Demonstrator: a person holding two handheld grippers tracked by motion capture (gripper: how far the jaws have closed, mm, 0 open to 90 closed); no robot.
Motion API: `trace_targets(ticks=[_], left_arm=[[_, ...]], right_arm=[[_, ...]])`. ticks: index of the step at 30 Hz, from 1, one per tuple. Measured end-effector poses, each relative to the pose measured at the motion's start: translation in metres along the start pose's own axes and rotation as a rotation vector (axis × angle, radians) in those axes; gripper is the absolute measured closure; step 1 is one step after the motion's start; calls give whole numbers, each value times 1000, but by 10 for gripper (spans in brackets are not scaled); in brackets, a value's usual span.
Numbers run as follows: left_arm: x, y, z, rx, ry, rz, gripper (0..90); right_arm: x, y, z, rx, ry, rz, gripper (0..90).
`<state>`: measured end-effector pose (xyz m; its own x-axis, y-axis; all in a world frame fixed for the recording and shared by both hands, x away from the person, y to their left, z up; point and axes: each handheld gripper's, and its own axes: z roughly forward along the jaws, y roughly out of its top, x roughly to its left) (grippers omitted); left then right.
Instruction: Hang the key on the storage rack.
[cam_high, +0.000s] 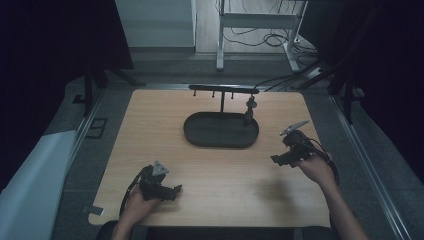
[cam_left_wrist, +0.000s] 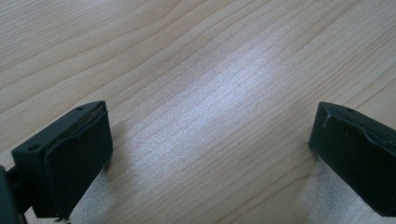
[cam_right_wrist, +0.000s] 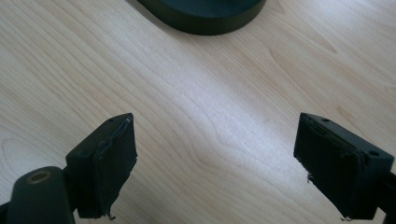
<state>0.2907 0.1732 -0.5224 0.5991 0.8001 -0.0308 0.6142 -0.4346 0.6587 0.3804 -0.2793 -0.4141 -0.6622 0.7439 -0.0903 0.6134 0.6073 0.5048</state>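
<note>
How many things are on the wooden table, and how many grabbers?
Black oval tray with hanger stand: 1
Small dark item hanging from the stand: 1
Grippers, left gripper and right gripper: 2
Total: 4

No legible text, labels, brands or numbers in any view — checked the wooden table (cam_high: 215, 175), the dark oval tray (cam_high: 221, 131) and the stand (cam_high: 223, 90) — all surfaces unmarked at this resolution.

We see the dark oval tray (cam_high: 221, 131) just past the centre of the light wooden table (cam_high: 210, 170), toward twelve o'clock. From it rises a black T-shaped rack (cam_high: 223, 90), a small dark object (cam_high: 249, 111) standing at the tray's three o'clock edge.
</note>
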Motion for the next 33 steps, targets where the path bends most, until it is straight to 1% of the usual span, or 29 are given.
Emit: trace_targets(ticks=[1, 2, 3, 5, 7, 10, 11, 15, 16, 19, 20, 23, 25, 27, 28, 30, 33], left_arm=[[0, 0, 0, 0, 1, 2, 0], [0, 0, 0, 0, 1, 2, 0], [0, 0, 0, 0, 1, 2, 0], [0, 0, 0, 0, 1, 2, 0], [0, 0, 0, 0, 1, 2, 0], [0, 0, 0, 1, 0, 0, 0], [0, 0, 0, 1, 0, 0, 0], [0, 0, 0, 0, 0, 0, 0], [0, 0, 0, 0, 0, -1, 0], [0, 0, 0, 0, 1, -1, 0], [0, 0, 0, 0, 1, -1, 0], [0, 0, 0, -1, 1, -2, 0], [0, 0, 0, -2, 3, -2, 0], [0, 0, 0, -3, 2, -3, 0], [0, 0, 0, -3, 2, -3, 0], [0, 0, 0, -3, 2, -3, 0], [0, 0, 0, -3, 2, -3, 0]], right_arm=[[0, 0, 0, 0, 0, 0, 131], [1, -4, -1, -7, -8, 11, 131], [1, -6, -2, -12, -9, 8, 131], [2, -11, -2, -24, -9, 19, 131], [3, -13, -2, -25, -10, 20, 131], [8, -24, 2, -35, -6, 29, 131], [8, -24, 2, -35, -6, 29, 131], [16, -35, 9, -50, -1, 41, 131], [21, -39, 13, -52, 0, 38, 131], [27, -46, 20, -50, -3, 24, 130], [29, -48, 23, -54, -3, 26, 131], [31, -51, 27, -59, 4, 22, 130], [34, -58, 34, -65, -7, 26, 130], [35, -61, 36, -69, -4, 30, 130], [37, -66, 40, -84, 4, 40, 130], [38, -69, 42, -88, 7, 42, 130], [41, -78, 47, -104, 0, 44, 130]])
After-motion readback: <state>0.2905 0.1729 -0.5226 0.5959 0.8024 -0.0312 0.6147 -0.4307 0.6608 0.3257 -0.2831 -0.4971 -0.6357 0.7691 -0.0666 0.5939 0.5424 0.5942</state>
